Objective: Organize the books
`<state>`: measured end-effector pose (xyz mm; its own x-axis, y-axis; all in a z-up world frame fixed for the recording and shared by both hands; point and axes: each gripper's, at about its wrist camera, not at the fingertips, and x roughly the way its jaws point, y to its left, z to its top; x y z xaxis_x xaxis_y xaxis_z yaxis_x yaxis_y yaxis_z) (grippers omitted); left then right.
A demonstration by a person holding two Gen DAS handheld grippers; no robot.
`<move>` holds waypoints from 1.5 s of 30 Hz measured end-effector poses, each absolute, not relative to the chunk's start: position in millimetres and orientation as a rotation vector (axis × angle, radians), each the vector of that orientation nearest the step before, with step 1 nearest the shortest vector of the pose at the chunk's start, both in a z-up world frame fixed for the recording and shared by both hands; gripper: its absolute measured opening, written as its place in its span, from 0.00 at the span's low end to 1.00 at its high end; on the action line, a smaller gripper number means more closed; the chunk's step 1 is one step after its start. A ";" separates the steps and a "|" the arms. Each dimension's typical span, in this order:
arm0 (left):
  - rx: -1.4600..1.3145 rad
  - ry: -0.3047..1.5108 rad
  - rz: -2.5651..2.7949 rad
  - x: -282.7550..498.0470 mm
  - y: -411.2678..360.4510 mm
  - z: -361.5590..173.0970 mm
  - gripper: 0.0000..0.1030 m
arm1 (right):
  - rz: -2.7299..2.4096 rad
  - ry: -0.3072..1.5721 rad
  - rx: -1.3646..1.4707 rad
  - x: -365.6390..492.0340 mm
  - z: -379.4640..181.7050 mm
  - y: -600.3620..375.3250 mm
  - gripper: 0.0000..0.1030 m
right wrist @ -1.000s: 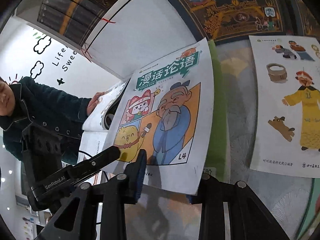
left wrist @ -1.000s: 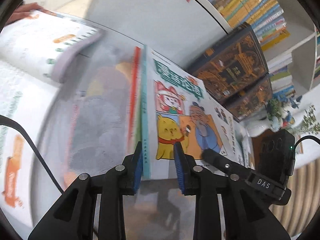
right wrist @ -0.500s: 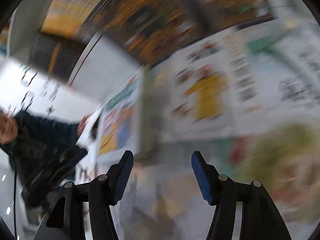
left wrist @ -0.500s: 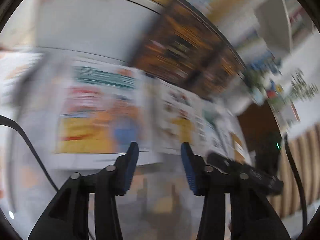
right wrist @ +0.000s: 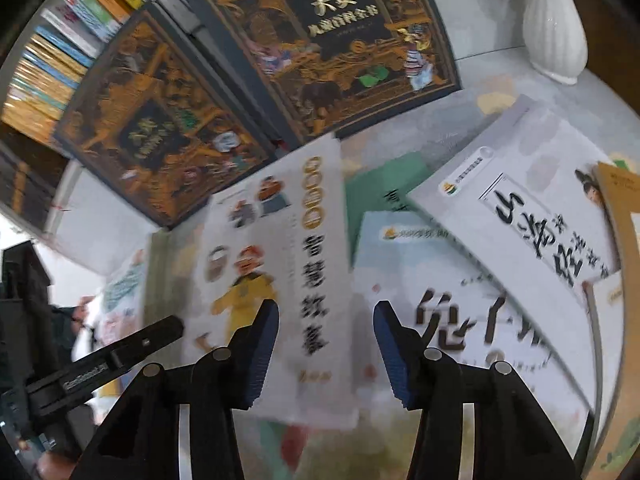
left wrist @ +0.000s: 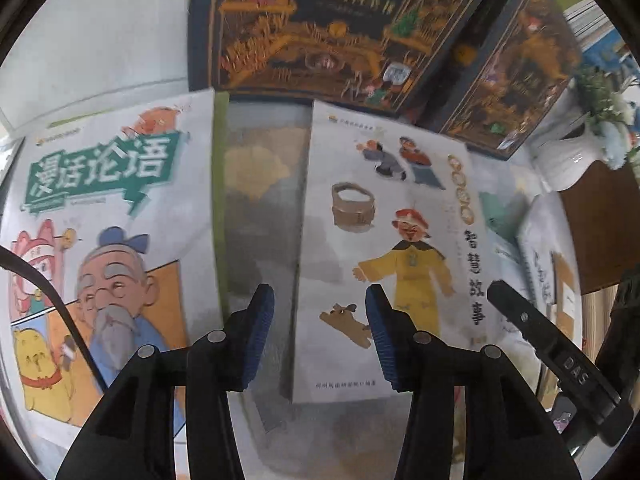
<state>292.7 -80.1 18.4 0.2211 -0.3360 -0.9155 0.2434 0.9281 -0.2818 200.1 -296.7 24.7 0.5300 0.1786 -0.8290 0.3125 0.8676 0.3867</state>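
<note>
Blue-padded left gripper (left wrist: 320, 336), earlier clamping the cartoon book (left wrist: 108, 240), now gapes empty.

We see a white paperback with a yellow-robed figure (left wrist: 384, 240), its paper cover smooth and faintly glossy. The white paperback with a green title banner (left wrist: 108, 216) to its left looks matt. The far, dark hardcover boxes with gold illustration (left wrist: 316, 28) shine slightly. The white ribbed vase (right wrist: 554, 20) is glazed ceramic. Each black plastic claw (left wrist: 316, 336) carries ridged blue rubber pads (left wrist: 260, 328) and metal pins.
</note>
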 end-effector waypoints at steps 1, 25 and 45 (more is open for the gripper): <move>-0.071 1.292 -0.390 292.9 -82.0 17.1 0.44 | -0.104 1.018 0.543 203.2 22.9 -298.4 0.47; -0.181 1.436 -0.567 16.3 16.4 27.0 0.46 | 0.037 1.163 0.607 4.0 50.9 -244.7 0.53; -0.395 1.371 -0.600 -5.2 68.2 16.6 0.43 | 0.107 1.229 0.444 -77.0 24.6 -174.1 0.46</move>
<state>-5.2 68.2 16.6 0.0869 -0.6085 -0.7888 0.1669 0.7895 -0.5906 -77.0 -174.1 24.6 0.3420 0.3146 -0.8855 0.1569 0.9100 0.3839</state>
